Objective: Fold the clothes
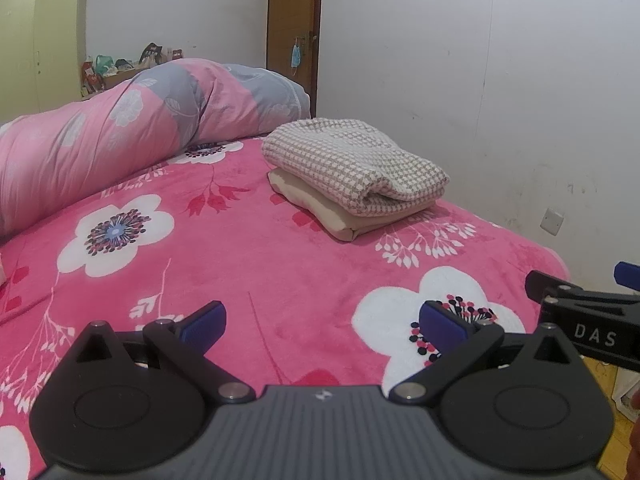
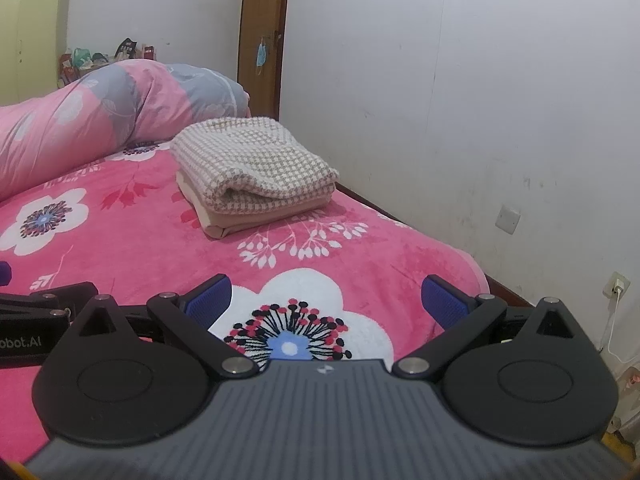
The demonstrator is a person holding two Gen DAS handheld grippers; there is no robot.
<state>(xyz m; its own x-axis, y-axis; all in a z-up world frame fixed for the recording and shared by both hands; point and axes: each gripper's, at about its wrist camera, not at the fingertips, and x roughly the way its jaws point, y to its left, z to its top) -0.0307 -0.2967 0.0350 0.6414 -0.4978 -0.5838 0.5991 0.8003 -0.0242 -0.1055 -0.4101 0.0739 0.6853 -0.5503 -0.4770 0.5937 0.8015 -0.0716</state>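
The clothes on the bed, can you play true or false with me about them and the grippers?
1. The checked top lies on the beige garment. True.
2. The left gripper holds the checked top. False: it is open and empty, apart from the pile.
3. The pile sits on the pink blanket. True.
4. The right gripper is shut. False: its jaws stand wide open, holding nothing.
5. The clothes are spread out flat. False: both are folded and stacked.
6. A rolled quilt lies behind the pile. True.
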